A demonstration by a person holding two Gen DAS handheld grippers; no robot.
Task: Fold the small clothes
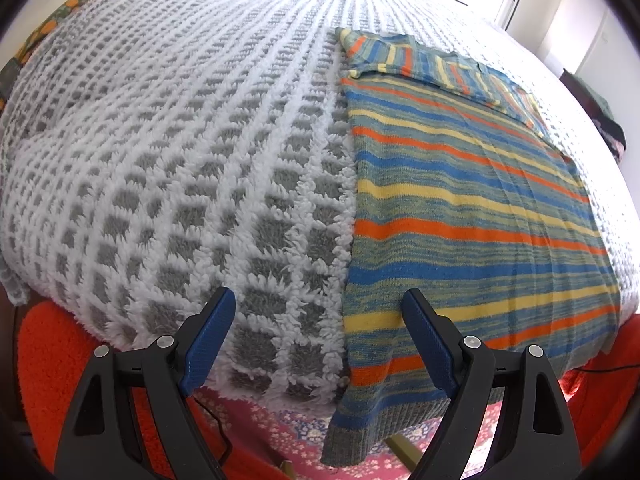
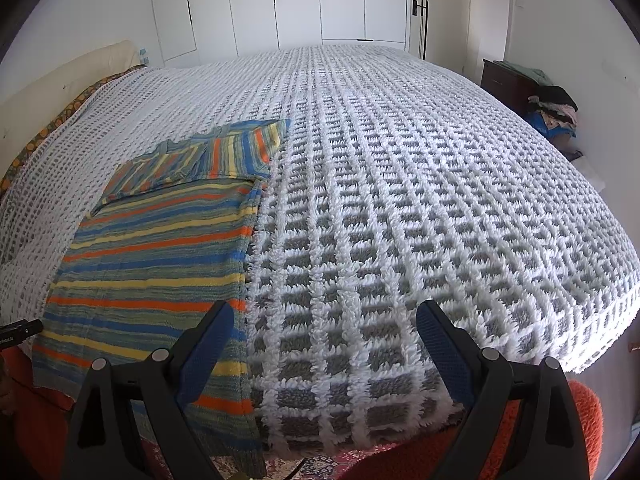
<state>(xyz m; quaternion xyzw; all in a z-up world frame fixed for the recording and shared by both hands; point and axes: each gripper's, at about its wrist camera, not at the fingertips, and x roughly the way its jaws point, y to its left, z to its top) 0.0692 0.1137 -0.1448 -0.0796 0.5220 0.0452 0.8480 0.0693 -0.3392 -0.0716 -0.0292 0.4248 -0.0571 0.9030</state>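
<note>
Both grippers are hanging over the near edge of a bed, jaws standing wide with nothing between them. Starting at the left, the left gripper [image 1: 318, 306] is hovering over the white-and-grey checked blanket [image 1: 180, 168], its left finger above bare blanket and its right finger sitting over the left margin of the striped sweater [image 1: 472, 208]. That sweater is lying flat on the blanket, sleeves folded in across its far end, its grey ribbed hem [image 1: 360, 436] drooping over the bed's near edge. Moving right, the right gripper [image 2: 325, 316] is hovering with its left finger over the sweater's right edge [image 2: 240, 280] and its right finger over bare blanket, neither pad pressing on the knit
</note>
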